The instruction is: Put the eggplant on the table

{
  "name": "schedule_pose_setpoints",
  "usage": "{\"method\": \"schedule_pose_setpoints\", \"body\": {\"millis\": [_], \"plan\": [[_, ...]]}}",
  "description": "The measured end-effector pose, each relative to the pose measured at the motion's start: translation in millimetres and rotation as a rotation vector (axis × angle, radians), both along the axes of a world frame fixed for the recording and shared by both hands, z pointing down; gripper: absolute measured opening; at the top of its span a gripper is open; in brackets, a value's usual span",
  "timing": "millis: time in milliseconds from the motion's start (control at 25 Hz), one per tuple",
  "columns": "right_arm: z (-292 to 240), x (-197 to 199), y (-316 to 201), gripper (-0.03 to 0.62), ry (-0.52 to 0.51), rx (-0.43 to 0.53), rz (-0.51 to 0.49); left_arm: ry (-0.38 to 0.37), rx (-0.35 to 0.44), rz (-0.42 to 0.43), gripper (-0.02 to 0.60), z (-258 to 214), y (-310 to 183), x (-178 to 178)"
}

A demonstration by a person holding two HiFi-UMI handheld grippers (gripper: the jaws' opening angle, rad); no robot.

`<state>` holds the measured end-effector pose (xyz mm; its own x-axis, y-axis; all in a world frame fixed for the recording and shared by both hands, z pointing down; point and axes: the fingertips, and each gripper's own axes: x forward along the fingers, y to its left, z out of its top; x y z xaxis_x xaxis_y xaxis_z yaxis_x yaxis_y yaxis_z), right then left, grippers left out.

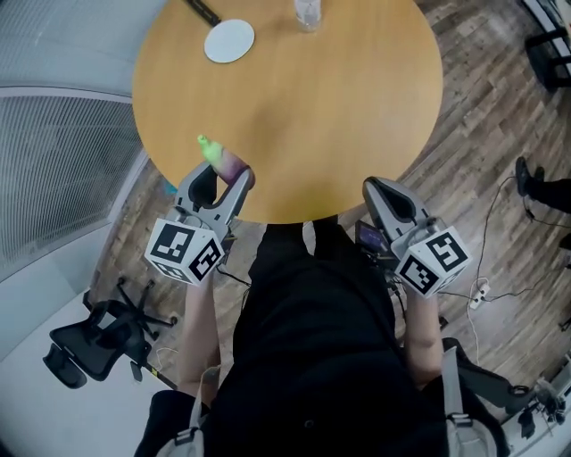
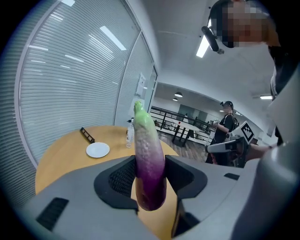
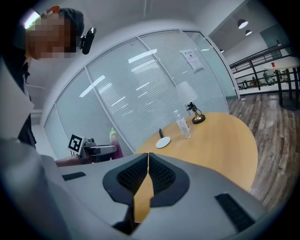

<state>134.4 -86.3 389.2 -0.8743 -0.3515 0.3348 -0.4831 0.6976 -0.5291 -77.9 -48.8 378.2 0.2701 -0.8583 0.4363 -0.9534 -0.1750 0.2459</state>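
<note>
The eggplant [image 2: 150, 159] is purple with a pale green top and stands upright between the pads of my left gripper [image 2: 151, 176], which is shut on it. In the head view the eggplant [image 1: 223, 159] pokes up from the left gripper [image 1: 223, 178] just over the near left edge of the round wooden table [image 1: 339, 116]. My right gripper [image 1: 379, 189] is at the table's near right edge, its jaws closed together with nothing between them [image 3: 146, 164]. From the right gripper view the eggplant [image 3: 114, 143] shows at the left.
A white plate [image 1: 229, 40], a clear water bottle [image 1: 307, 13] and a dark flat object [image 1: 203, 11] lie at the table's far side. A small lamp [image 3: 197, 115] stands beyond the bottle. A black office chair [image 1: 98, 344] is on the floor at the left. Another person [image 2: 225, 129] stands in the background.
</note>
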Motion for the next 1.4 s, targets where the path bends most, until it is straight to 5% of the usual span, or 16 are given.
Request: {"method": "schedule_pose_setpoints", "body": {"millis": [480, 1400], "plan": [[-16, -21, 3, 0.017, 0.012, 0.034, 0.122, -0.163, -0.038, 0.104, 0.201, -9, -55, -79], [-18, -57, 30, 0.017, 0.123, 0.02, 0.299, -0.303, -0.093, 0.362, 0.202, 40, -155, -141]]}}
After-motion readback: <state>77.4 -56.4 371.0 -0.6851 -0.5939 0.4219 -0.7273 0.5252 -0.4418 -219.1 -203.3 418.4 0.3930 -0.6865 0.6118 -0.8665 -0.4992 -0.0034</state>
